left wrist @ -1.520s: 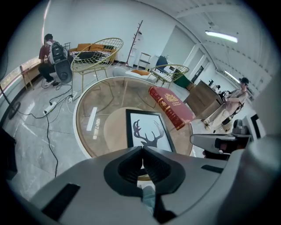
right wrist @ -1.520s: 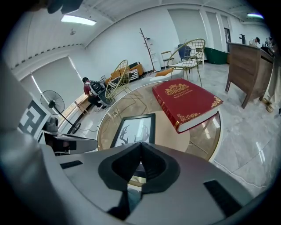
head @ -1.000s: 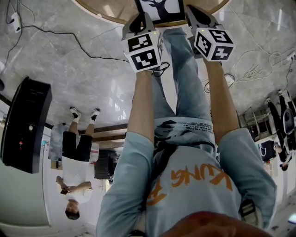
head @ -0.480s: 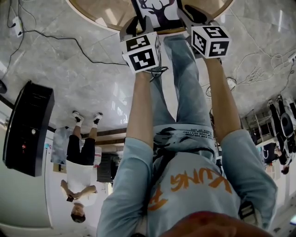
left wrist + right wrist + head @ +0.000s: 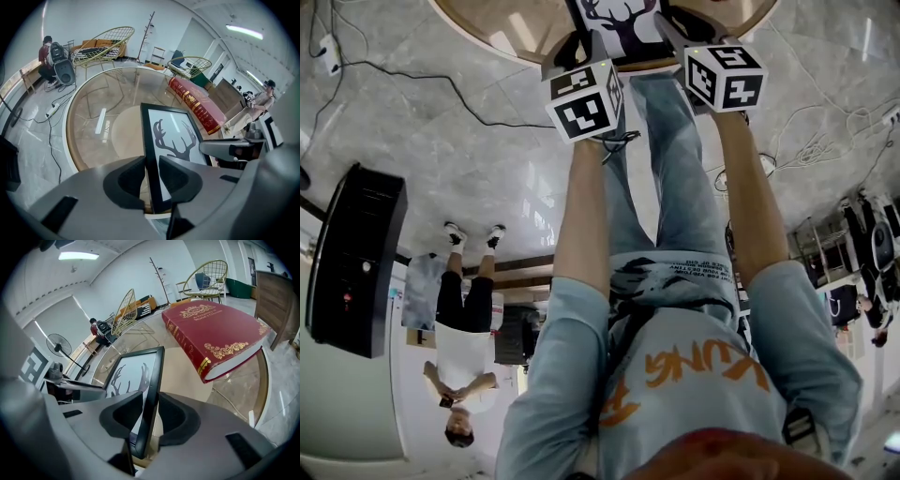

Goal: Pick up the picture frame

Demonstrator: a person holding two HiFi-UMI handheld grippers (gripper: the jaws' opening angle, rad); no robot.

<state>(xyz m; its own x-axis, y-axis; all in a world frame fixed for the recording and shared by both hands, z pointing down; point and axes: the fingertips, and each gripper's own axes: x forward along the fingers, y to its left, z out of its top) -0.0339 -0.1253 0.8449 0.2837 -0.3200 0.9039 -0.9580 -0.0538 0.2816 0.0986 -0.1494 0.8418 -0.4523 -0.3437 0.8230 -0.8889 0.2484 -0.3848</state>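
**Head view.** The picture frame [image 5: 623, 21] lies at the top edge of the picture: a black rim round a white sheet with a dark antler print. It rests on a round surface [image 5: 511, 33] with a glossy glass top and a pale wooden rim. The left gripper [image 5: 570, 47] and the right gripper [image 5: 677, 26] reach to the frame's two sides, each carrying a cube with black-and-white square markers. Below them are bare forearms, blue jeans and a polished grey marble floor [image 5: 441, 159] crossed by a thin black cable [image 5: 422, 70].

**Left gripper view.** The left gripper [image 5: 151, 169] has smooth grey moulded jaws with dark hollowed pads. They have just been opening and now stand apart, astride the frame's [image 5: 174, 140] thin black side rim without clamping it. This view alone shows the whole stag-antler silhouette. Beyond it a thick red book [image 5: 197, 105] with gold lettering lies on the glass [image 5: 101, 124], and a wire-mesh chair [image 5: 101, 44] stands at the upper left.

**Right gripper view.** The right gripper [image 5: 151, 412] has also just been opening. Its jaws are wide, with the frame's [image 5: 133, 373] opposite rim edge-on between them and a gap beside the right pad. The book's [image 5: 213, 331] embossed gold ornament and cream page block show only here, at the upper right.
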